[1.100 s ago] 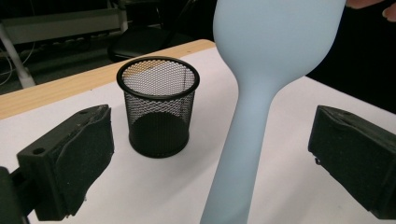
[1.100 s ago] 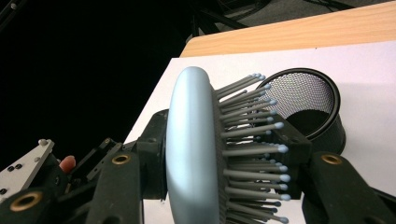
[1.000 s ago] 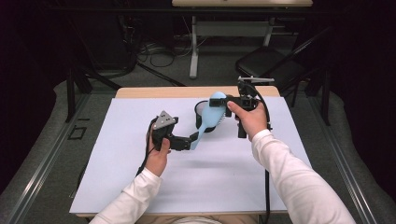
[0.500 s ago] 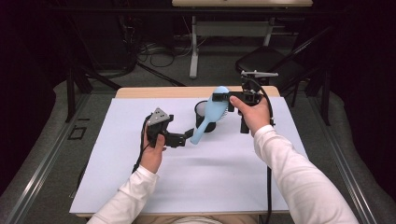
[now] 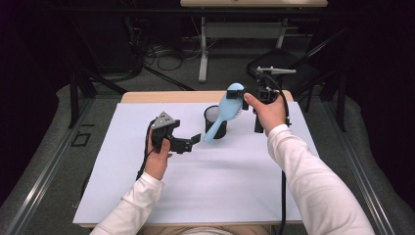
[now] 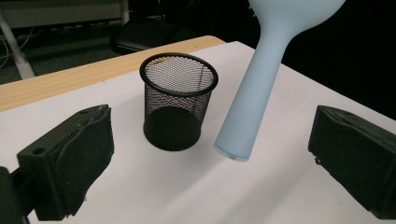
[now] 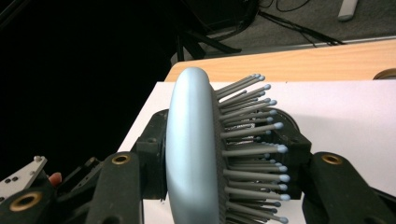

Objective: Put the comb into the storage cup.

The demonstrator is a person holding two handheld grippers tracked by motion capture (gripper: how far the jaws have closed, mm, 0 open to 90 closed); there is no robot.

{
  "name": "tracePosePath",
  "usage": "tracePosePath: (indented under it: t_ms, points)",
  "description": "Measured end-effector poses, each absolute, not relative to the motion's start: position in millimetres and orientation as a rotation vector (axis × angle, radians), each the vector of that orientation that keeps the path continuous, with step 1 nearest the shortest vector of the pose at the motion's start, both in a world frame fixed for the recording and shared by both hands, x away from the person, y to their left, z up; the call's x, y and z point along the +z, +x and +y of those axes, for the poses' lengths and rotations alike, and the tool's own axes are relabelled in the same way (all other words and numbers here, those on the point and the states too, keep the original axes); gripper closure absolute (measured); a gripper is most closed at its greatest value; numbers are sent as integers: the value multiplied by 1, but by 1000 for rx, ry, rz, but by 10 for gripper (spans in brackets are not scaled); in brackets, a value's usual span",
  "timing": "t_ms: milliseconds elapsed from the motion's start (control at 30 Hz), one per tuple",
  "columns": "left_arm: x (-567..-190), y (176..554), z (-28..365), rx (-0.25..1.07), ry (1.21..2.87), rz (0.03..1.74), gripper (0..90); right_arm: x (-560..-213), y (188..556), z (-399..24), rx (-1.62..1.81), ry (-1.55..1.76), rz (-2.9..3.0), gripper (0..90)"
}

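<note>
A light blue hairbrush point(image 5: 225, 110) hangs tilted in the air, head up and handle pointing down to the left. My right gripper point(image 5: 243, 96) is shut on its head point(image 7: 196, 149), one pad on the smooth back and one against the bristles. The handle point(image 6: 254, 98) ends just in front of a black mesh cup point(image 5: 216, 121) standing upright on the white table cover point(image 5: 210, 181). The cup point(image 6: 177, 100) is empty inside. My left gripper point(image 5: 195, 139) is held open to the left of the cup, its jaws wide apart with nothing between its pads point(image 6: 86, 154).
The wooden table edge point(image 5: 161, 96) shows beyond the white cover. A dark chair point(image 5: 288, 66) and a desk leg point(image 5: 203, 51) stand behind the table, with cables on the floor. Open white surface lies in front of both hands.
My right gripper has lifted the hairbrush a little, so its handle has risen beside the cup. The left gripper has stayed about where it was.
</note>
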State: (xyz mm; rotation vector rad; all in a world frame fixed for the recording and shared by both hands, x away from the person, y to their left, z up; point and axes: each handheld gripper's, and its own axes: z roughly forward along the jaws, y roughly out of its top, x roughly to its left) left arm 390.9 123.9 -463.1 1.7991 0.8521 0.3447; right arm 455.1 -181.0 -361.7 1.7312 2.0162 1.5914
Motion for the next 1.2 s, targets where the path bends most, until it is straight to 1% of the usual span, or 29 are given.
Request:
tracePosePath:
  t_ms: [600, 1200]
  points:
    - [-462, 392, 127, 343, 1800, 864, 5, -335, 472, -184, 1579, 1737, 1912, 485]
    - [-463, 392, 127, 340, 1801, 863, 5, -320, 486, -189, 1534, 1754, 1815, 485]
